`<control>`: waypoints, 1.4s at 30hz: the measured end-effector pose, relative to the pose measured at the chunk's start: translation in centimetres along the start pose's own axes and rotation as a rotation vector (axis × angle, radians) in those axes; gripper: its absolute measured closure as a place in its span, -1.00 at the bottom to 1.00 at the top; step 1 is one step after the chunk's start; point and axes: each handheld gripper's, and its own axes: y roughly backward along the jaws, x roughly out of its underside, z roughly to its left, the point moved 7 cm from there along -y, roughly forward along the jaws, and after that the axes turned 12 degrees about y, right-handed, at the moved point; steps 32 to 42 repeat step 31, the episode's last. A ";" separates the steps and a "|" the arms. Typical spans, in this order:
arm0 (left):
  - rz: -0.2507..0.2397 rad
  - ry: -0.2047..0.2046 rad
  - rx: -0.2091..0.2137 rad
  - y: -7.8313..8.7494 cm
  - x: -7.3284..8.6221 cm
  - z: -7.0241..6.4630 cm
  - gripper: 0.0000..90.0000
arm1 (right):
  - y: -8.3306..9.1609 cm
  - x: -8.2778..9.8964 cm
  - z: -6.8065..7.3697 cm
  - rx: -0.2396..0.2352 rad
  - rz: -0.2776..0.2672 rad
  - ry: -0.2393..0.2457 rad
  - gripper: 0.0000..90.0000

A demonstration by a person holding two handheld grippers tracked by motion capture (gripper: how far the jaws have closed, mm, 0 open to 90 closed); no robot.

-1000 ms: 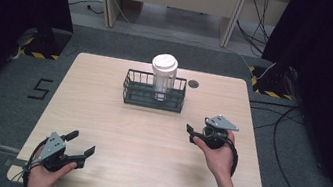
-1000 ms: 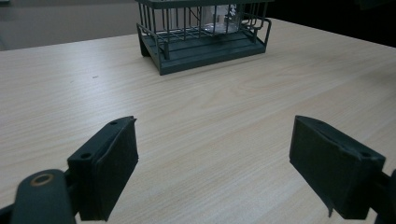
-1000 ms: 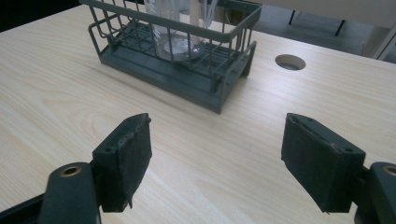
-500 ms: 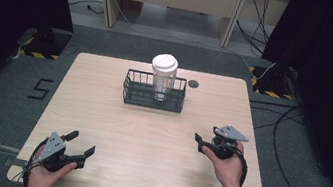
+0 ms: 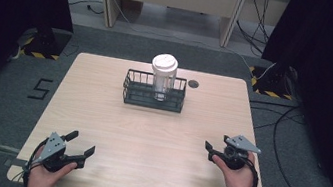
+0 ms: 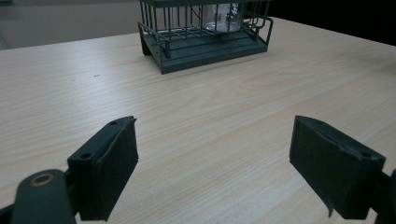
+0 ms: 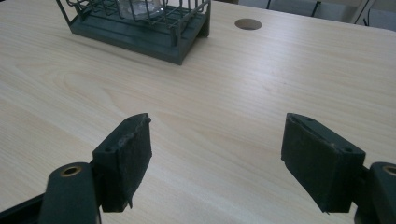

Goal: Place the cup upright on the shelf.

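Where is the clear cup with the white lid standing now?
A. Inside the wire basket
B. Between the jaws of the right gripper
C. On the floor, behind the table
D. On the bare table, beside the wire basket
A: the high view shows the cup upright inside the dark wire basket, while both grippers sit apart near the table's front edge.

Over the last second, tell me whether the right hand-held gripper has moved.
Yes. The right hand-held gripper has drawn back toward the person and the table's right edge, away from the wire basket, which stayed put.
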 end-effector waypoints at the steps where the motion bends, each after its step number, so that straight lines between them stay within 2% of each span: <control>1: 0.000 0.000 0.000 0.0 0.0 0.0 -0.67 | 0.0 0.0 0.0 0.000 0.000 0.000 -0.44; 16: -0.004 -0.004 -0.009 0.0 0.0 0.1 -0.67 | 1.7 2.9 -1.1 0.036 0.008 -0.028 -0.44; 23: -0.003 -0.006 -0.011 0.0 0.0 0.1 -0.67 | 1.9 4.4 -0.9 0.037 0.001 -0.036 -0.44; 30: 0.000 -0.001 -0.005 0.0 0.0 0.0 -0.67 | 1.9 4.3 -0.6 0.029 -0.023 -0.032 -0.45; 42: 0.000 -0.001 -0.005 0.0 0.0 0.0 -0.67 | 1.9 4.3 -0.6 0.029 -0.023 -0.032 -0.45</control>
